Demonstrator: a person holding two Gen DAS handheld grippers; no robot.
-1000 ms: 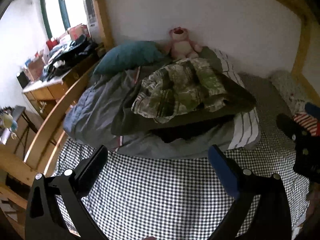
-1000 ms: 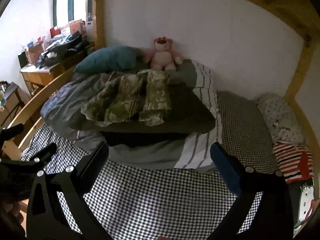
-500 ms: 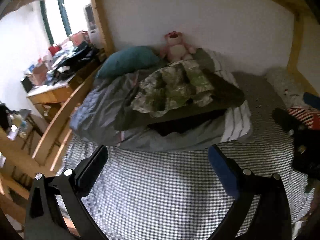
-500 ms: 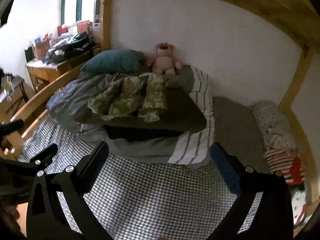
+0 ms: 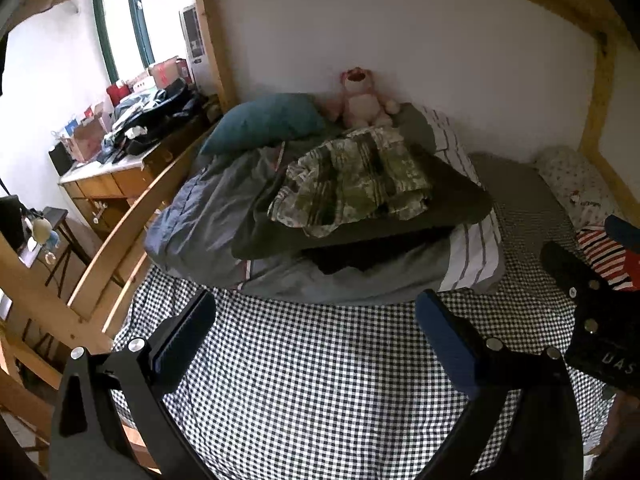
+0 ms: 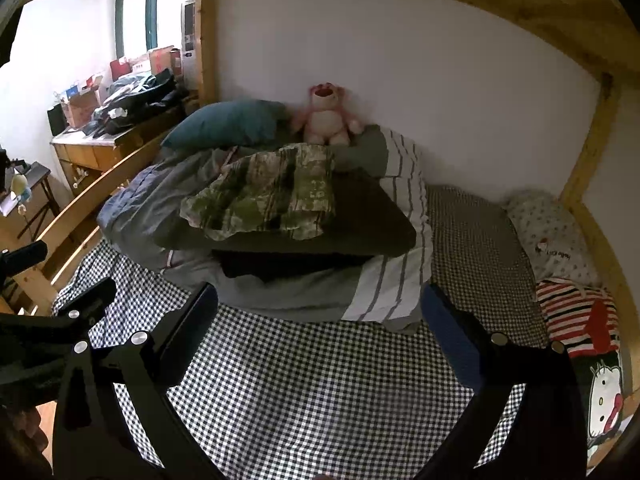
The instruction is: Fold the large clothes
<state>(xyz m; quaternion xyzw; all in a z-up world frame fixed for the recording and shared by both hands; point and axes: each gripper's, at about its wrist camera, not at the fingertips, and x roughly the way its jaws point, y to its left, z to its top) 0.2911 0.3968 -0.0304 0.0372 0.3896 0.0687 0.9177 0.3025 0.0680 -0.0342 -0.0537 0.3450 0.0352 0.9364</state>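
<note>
Since nothing is held: left gripper (image 5: 314, 322) and right gripper (image 6: 320, 316) are spread wide, empty.
Risk: camouflage garment (image 5: 352, 180) is heaped mid-bed; quilt (image 5: 208, 220) could be pinched too.

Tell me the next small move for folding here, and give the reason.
Probably reach the right hand-held gripper forward to the green patterned garment and pinch its near edge. It lies crumpled on the bedding pile, while both it and the left hand-held gripper hang open and empty over the checked sheet.
</note>
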